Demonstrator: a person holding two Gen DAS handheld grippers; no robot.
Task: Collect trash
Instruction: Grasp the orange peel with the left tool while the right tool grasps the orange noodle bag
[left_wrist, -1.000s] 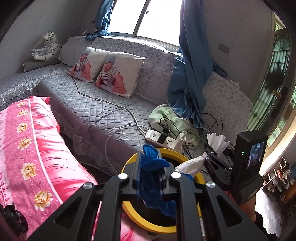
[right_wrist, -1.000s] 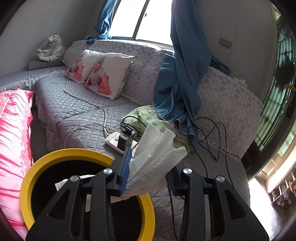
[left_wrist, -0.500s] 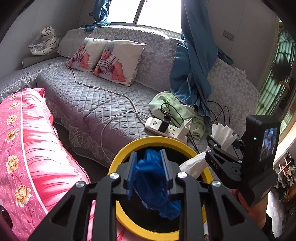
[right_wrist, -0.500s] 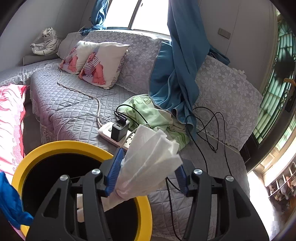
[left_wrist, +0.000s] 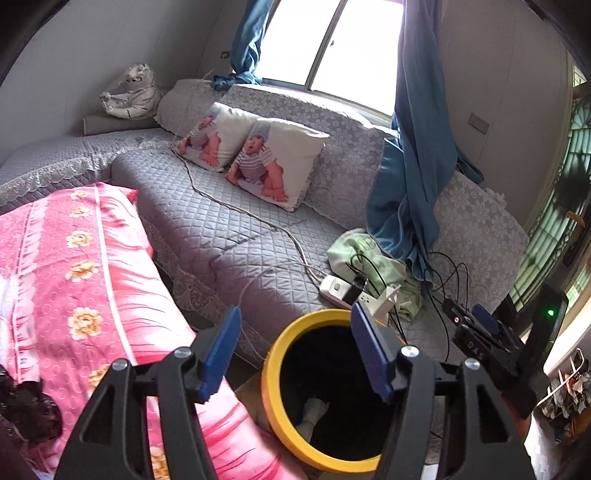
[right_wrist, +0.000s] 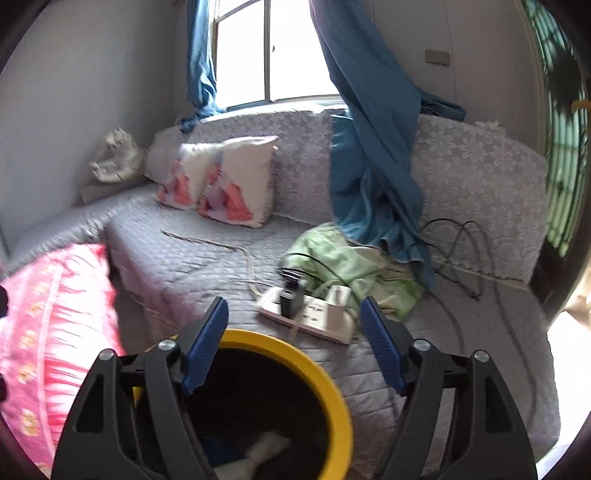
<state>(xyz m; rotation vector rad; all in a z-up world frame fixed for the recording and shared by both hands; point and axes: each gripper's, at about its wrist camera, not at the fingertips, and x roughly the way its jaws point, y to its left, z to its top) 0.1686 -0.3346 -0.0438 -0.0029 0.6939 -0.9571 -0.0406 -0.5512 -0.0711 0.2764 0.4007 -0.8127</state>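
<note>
A black bin with a yellow rim (left_wrist: 272, 373) stands in front of the grey sofa. My left gripper (left_wrist: 295, 356) hovers over its near left edge; its jaws are opening and nothing is between the blue pads. My right gripper (right_wrist: 293, 334) hangs over the same bin's yellow rim (right_wrist: 334, 402), jaws also opening and empty. It shows too at the right of the left wrist view, as the right gripper (left_wrist: 469, 317). A white tissue (right_wrist: 266, 448) and a bit of blue trash (right_wrist: 218, 452) lie inside the bin. The tissue (left_wrist: 314, 410) is also visible from the left.
A white power strip (right_wrist: 314, 314) with chargers and black cables lies on the sofa seat (left_wrist: 229, 236) just beyond the bin. A green cloth (right_wrist: 340, 258) and a hanging blue curtain (left_wrist: 410, 192) are behind it. Pink flowered bedding (left_wrist: 85, 280) borders the bin on the left.
Both grippers have gone from shut to open. The left let go of the blue crumpled piece and the right let go of the white tissue; both pieces now lie in the bin.
</note>
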